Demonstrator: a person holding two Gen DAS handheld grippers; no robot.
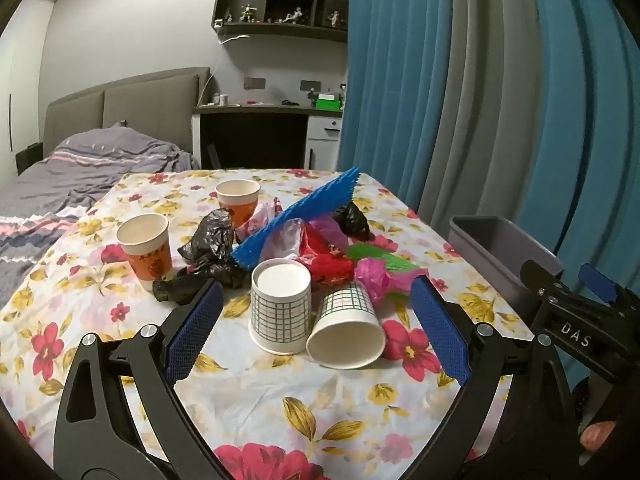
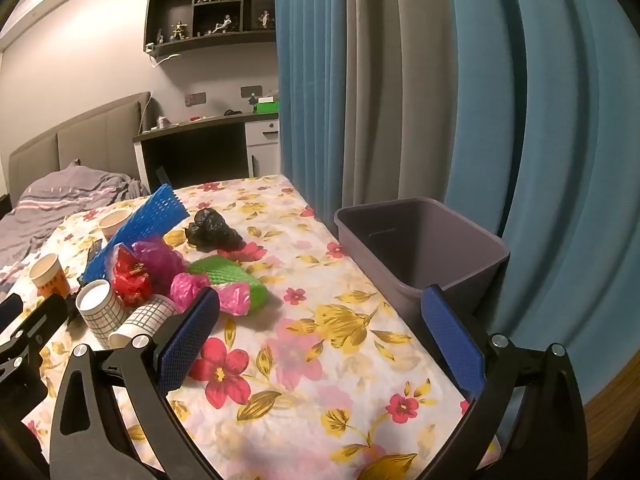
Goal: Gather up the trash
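A table covered with a flowered cloth (image 1: pixel 280 400) is seen, and a heap of trash is spread on it. Two orange paper cups (image 1: pixel 145 245) are stood upright on the far left side. Beside them a crumpled black plastic bag (image 1: pixel 208 256) is laid. A long blue bumpy plastic sheet (image 1: pixel 300 216) is leaned over the heap. Under it a red shiny wrapper (image 1: pixel 328 260), a pink crumpled plastic bag (image 1: pixel 374 276) and a green foam net (image 2: pixel 236 276) are piled together. A second small black bag (image 2: pixel 214 230) is laid a little apart, farther back. At the front, one white checked paper cup (image 1: pixel 280 308) is stood upside down, and another checked cup (image 1: pixel 346 330) is tipped on its side, touching it.

A grey plastic bin (image 2: pixel 420 248) is placed off the right edge of the table, by the blue and grey curtains (image 2: pixel 400 80).

The left gripper (image 1: pixel 316 328) is held above the table with its blue fingers spread wide, and nothing is pinched. The two checked cups are seen between them. The right gripper (image 2: pixel 320 336) is also spread wide and empty, held over the cloth near the bin.
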